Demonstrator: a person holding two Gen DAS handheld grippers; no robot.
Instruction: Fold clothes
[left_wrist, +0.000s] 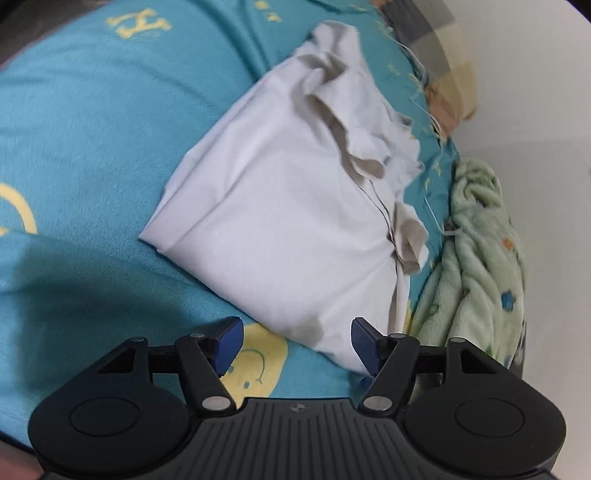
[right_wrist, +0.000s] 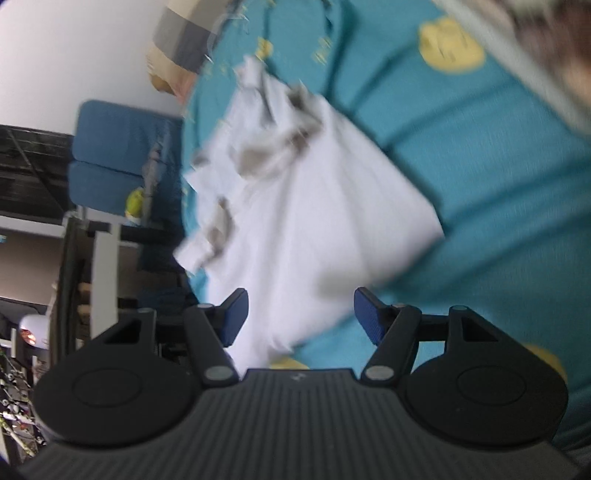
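I have both claws over the bed, and neither grips anything: the left gripper (left_wrist: 297, 341) has its blue pads spread apart with only the near corner of the white garment (left_wrist: 280, 206) showing between them, and the right gripper (right_wrist: 301, 315) is spread just as wide above the near end of the same garment (right_wrist: 295, 206), its pads clear of the cloth as far as I can judge through the blur. The garment lies on the teal bedspread (left_wrist: 92, 147) as a thick, roughly rectangular bundle, so I judge the fold to be largely made and the open jaws to mean the cloth is lying free. The near sides look smooth and doubled over; the far end is not, with loose grey-lined edges and flaps bunched and sticking out, which I would want tucked or squared before calling it done. For room, the bedspread is open to the left in the left view, wide enough to slide or flip the bundle. The other side is tighter: a green blanket (left_wrist: 476, 251) sits crumpled just beside the garment at the bed's edge, with the white wall behind. In the right view the bed's edge runs close along the garment's left side, with a blue chair (right_wrist: 122, 155) beyond, so I would keep any push away from that edge.
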